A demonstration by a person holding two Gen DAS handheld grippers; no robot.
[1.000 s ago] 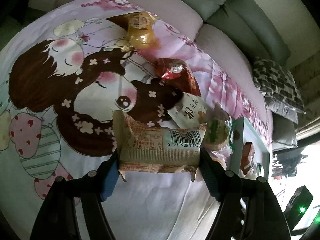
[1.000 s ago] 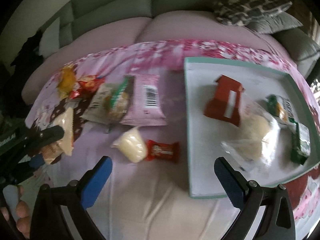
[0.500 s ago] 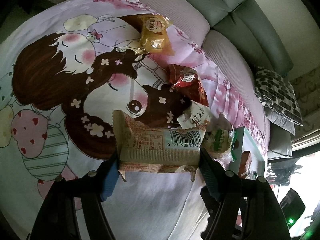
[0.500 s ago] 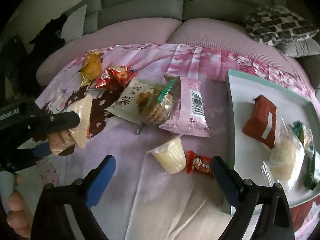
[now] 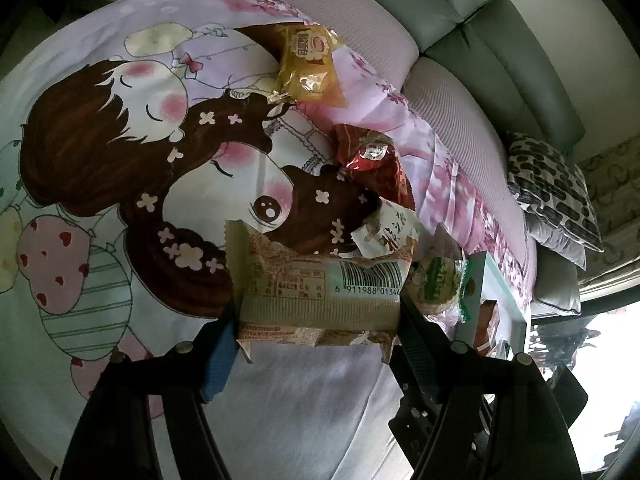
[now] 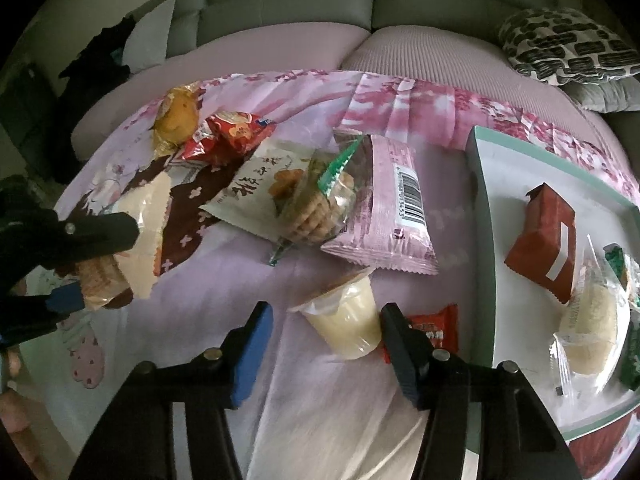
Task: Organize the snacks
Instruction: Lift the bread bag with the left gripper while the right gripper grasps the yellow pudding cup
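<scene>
Left tongs (image 5: 316,320) gripped the biscuit pack (image 5: 320,284); right tongs (image 6: 326,340) were closing around the jelly cup (image 6: 344,320) on the sheet beside the tray (image 6: 486,240), best squeezed gently mid-body.

Barcode digits "6 911988 0134" (cut off) on beige wrapper (image 5: 320,292)

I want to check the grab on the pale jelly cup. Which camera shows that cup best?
The right wrist view: the jelly cup lies on its side between the closing fingers of the right gripper, one finger already against it. The left wrist view does not show it; the left gripper and its biscuit packet fill that view's foreground.
</scene>
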